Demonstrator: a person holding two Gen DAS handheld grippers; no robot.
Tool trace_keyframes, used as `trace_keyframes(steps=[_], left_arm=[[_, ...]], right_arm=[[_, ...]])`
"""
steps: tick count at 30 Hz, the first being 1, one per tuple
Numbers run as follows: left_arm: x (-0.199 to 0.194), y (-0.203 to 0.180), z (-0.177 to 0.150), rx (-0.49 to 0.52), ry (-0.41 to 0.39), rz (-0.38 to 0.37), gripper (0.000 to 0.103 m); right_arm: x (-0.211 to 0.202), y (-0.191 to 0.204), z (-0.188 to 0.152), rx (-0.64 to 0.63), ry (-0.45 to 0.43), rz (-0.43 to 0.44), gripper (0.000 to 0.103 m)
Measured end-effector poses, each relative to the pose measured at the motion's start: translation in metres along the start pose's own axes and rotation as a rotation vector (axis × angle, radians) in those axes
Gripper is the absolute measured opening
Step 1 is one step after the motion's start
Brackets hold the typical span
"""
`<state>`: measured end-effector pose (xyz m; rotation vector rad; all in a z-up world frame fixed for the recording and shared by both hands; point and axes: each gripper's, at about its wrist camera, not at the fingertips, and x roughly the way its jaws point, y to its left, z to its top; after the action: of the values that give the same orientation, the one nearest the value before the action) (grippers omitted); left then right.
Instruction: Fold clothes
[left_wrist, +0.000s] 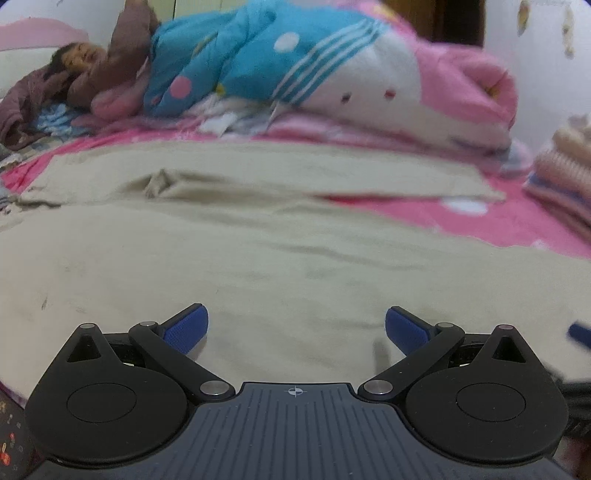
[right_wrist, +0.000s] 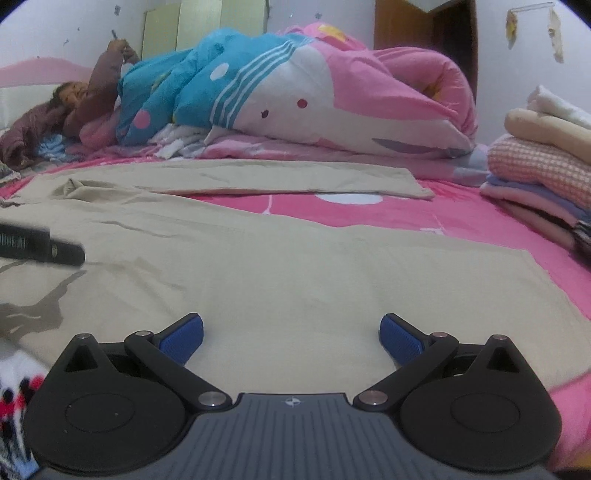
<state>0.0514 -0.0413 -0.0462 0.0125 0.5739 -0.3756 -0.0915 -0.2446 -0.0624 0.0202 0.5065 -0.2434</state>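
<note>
Left wrist view is coming through blurred, so I am struggling to read the creases in the beige trousers or anything on the stack of folded laundry, which the right edge is cutting off. A blue sliver at that edge looks like a pad of my other claw, but I cannot tell. Beyond the trousers a person is lying under a blue, white and pink quilt, mostly hidden by it.

I am holding the left gripper spread wide, gripping nothing, its blue pads hanging just over the cloth; whether they are touching it I cannot tell. The right gripper is likewise gaping wide and empty above the nearer trouser leg. The trousers are lying flat across the pink bedsheet, legs parted.
</note>
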Motion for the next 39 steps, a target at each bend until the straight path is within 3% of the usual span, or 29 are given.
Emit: trace_keyframes(steps=[4, 11, 16, 22, 28, 39], left_arm=[[-0.01, -0.001, 0.003, 0.007, -0.05, -0.022, 0.103], [0.008, 0.012, -0.004, -0.057, 0.081, -0.009, 0.103], [0.0, 0.009, -0.015, -0.001, 0.079, -0.005, 0.103], [-0.012, 0.013, -0.025, 0.044, 0.066, -0.021, 0.103], [-0.021, 0.024, -0.031, 0.043, 0.065, -0.049, 0.103], [-0.034, 0.029, -0.039, 0.06, 0.06, -0.063, 0.103]], right_arm=[[-0.015, 0.001, -0.01, 0.005, -0.028, -0.004, 0.103], [-0.043, -0.004, -0.008, -0.017, -0.053, 0.005, 0.103], [-0.059, -0.008, 0.005, -0.036, -0.067, 0.015, 0.103], [-0.027, 0.006, 0.05, 0.007, -0.13, 0.029, 0.103], [0.046, 0.028, 0.045, 0.037, 0.08, 0.055, 0.103], [0.026, 0.037, 0.017, -0.017, 0.019, 0.048, 0.103]])
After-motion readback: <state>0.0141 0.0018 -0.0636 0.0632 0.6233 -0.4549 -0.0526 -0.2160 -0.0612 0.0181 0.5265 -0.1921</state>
